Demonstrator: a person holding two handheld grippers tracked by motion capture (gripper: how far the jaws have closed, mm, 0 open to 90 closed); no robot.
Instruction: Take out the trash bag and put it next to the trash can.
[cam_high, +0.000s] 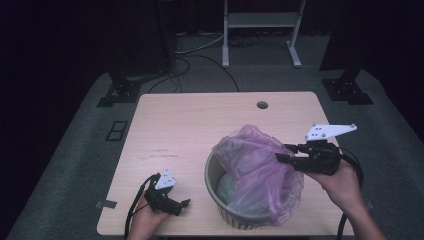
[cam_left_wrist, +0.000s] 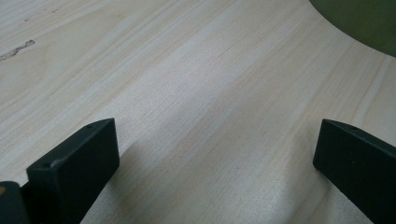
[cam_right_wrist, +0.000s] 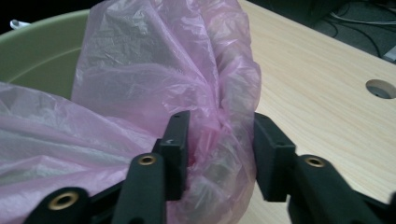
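**Right gripper at the pink bag's edge, left gripper idle on the table**

Setup: a green bin (cam_high: 216, 172) stood on the near right part of the wooden table (cam_high: 200, 125), with a pink plastic bag (cam_high: 255, 165) bunched in and over it. Part of the film rose above the rim; part hung over the bin's near right side.

Right gripper (cam_high: 281, 153): held level at the bag's right edge, pointing left toward it. In the right gripper view the right gripper (cam_right_wrist: 219, 140) had a gathered fold of the pink plastic bag (cam_right_wrist: 163, 70) between its two jaws. The jaws stood part-way closed. The film lay against the left jaw; at the right jaw, contact could not be confirmed, so no firm pinch was recorded. The green bin (cam_right_wrist: 42, 46) showed behind the film.

Left gripper (cam_high: 181, 205): low over the table's near left, well apart from the bin. In the left gripper view the left gripper (cam_left_wrist: 215, 144) had its jaws wide apart with bare table (cam_left_wrist: 187, 70) between them, nothing held.
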